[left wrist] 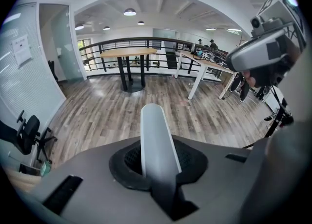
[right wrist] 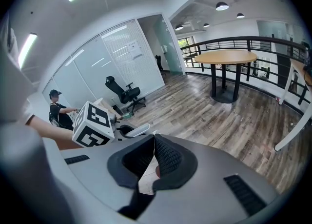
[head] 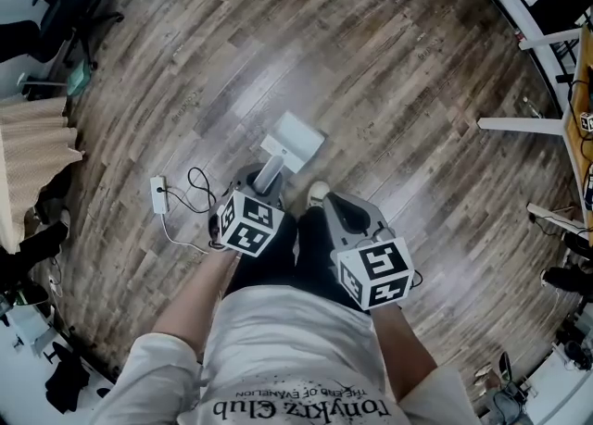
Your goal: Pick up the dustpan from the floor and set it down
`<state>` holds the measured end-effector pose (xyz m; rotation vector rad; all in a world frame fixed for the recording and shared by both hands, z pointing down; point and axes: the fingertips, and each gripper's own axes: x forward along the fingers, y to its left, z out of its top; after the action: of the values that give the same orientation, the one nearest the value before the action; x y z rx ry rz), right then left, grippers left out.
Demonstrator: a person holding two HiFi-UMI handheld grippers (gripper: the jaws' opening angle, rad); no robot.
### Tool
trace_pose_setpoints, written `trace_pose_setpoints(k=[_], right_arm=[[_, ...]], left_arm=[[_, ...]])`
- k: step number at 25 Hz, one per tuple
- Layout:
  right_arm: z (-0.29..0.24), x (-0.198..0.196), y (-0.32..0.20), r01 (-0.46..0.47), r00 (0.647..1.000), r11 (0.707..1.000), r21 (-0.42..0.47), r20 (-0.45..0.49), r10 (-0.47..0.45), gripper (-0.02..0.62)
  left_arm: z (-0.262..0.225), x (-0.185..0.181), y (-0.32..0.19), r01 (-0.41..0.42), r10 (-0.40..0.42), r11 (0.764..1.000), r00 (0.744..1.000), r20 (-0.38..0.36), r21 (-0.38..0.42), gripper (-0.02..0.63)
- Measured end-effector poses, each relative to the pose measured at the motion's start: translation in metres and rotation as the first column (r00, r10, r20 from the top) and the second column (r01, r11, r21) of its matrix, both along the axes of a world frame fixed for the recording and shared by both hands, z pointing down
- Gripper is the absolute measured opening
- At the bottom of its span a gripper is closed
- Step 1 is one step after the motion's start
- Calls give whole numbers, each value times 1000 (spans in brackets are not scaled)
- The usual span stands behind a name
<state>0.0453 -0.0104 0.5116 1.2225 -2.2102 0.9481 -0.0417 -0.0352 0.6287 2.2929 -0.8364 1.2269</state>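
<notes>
Two claws, one dustpan: I am gripping it with the left claw; the right claw is sitting closed, empty (one power strip nearby).

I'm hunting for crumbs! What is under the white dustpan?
Only wooden floor shows around the dustpan, which the left claw grips. The pan covers the patch right beneath it, so that part is hidden.
</notes>
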Motion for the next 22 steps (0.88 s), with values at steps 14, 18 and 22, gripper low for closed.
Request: trace_pose_setpoints(k=[14, 18, 22], right_arm=[[-34, -3, 9, 46, 999, 997, 58, -8, -46, 26], [-46, -2, 9, 47, 999, 996, 78, -16, -46, 26], [-57, 1, 9, 48, 999, 994, 98, -21, -46, 26]], left_arm=[[-78, -20, 23, 31, -31, 999, 999, -15, 18, 81], [-101, -25, 29, 27, -27, 999, 1000, -15, 33, 81], [-120, -27, 32, 36, -35, 999, 999, -16, 36, 81]])
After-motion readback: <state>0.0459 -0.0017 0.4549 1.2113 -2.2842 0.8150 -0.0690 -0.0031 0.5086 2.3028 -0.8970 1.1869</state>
